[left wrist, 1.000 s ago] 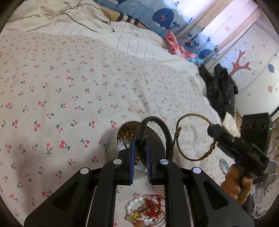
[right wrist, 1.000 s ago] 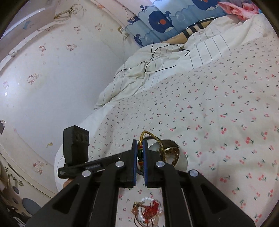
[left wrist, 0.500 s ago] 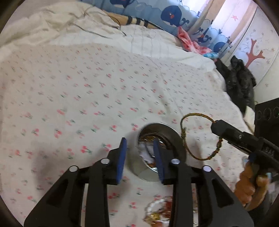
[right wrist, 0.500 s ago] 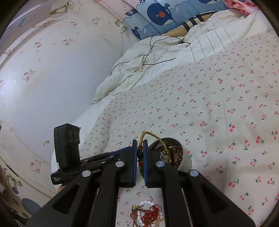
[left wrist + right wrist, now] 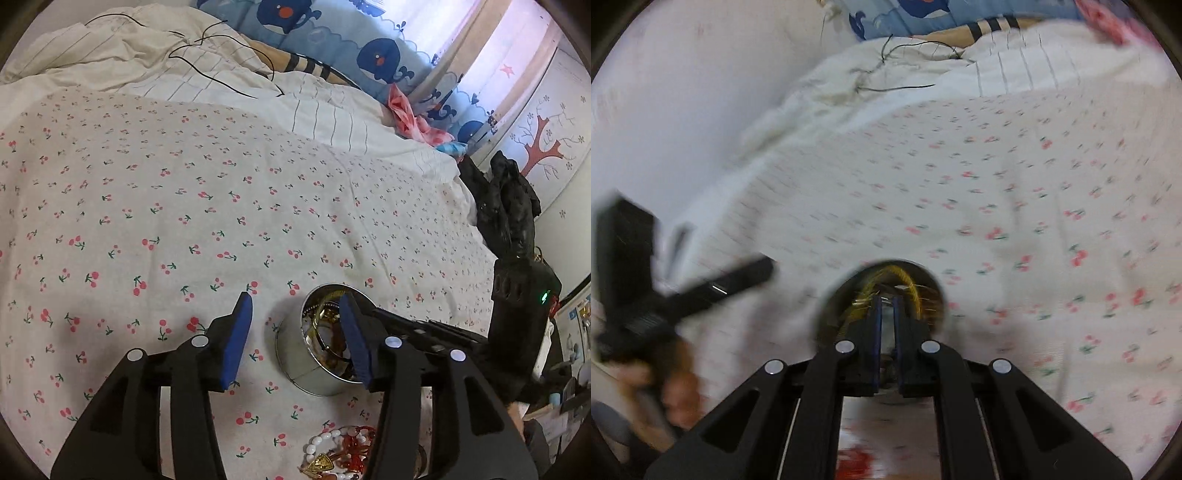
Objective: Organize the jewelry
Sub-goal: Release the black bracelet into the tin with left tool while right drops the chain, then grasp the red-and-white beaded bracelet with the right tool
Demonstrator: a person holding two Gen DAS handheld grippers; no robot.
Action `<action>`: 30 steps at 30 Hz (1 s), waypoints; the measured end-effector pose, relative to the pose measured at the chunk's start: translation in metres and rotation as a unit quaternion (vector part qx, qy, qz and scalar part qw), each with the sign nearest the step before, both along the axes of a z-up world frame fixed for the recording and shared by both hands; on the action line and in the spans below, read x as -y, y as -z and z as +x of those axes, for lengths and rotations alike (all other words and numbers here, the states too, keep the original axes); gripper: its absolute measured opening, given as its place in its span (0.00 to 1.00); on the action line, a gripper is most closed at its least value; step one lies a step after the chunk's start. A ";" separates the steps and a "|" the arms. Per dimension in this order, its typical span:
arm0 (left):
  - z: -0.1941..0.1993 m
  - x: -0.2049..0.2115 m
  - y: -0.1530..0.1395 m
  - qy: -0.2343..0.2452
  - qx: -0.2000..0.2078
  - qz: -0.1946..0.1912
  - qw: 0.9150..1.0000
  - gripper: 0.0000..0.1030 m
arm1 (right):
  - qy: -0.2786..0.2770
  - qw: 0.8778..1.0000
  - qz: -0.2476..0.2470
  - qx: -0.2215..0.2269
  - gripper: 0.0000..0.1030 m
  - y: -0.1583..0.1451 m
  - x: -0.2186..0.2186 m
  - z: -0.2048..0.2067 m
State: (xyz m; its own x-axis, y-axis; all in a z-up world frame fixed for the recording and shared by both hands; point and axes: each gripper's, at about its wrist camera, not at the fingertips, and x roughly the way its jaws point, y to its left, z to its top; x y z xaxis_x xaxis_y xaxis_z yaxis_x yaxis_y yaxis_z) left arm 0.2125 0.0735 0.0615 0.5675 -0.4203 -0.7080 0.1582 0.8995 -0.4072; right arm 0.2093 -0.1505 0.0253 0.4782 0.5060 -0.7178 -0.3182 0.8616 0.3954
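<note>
A round metal tin [image 5: 308,363] stands on the cherry-print bedsheet and holds gold and dark jewelry. My left gripper [image 5: 297,341] is wide open and empty, hovering above and just left of the tin. My right gripper [image 5: 886,306] reaches down into the tin [image 5: 831,295], its jaws slightly apart; the gold braided bracelet [image 5: 905,278] loops around its tips inside the tin, and blur hides whether it is still pinched. A tangle of white beads, red pieces and a gold charm [image 5: 340,450] lies on the sheet in front of the tin.
A rumpled white duvet with a black cable [image 5: 221,48] lies at the far side of the bed. Dark clothing [image 5: 506,210] hangs at the bed's right edge. A wall [image 5: 683,92] runs along the bed's left side.
My left gripper let go of the black braided bracelet, opened wide and pulled back. My right gripper moved down into the tin with the gold bracelet.
</note>
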 end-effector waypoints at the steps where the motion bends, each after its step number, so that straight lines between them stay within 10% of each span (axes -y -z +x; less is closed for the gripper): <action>1: 0.000 0.001 0.000 0.003 0.000 0.001 1.000 0.46 | -0.001 1.000 -0.025 0.010 0.07 0.001 -0.004 -0.002; 5: -0.002 0.003 0.000 0.004 0.000 0.003 1.000 0.48 | -0.005 0.997 -0.061 0.042 0.43 0.000 -0.010 -0.009; 14: -0.005 0.004 0.001 0.012 -0.004 0.016 1.000 0.51 | 0.035 0.995 -0.053 0.071 0.44 -0.032 0.022 -0.031; 30: -0.099 0.011 0.037 0.139 -0.070 0.068 0.985 0.54 | -0.060 0.994 0.063 -0.064 0.44 0.005 0.048 -0.082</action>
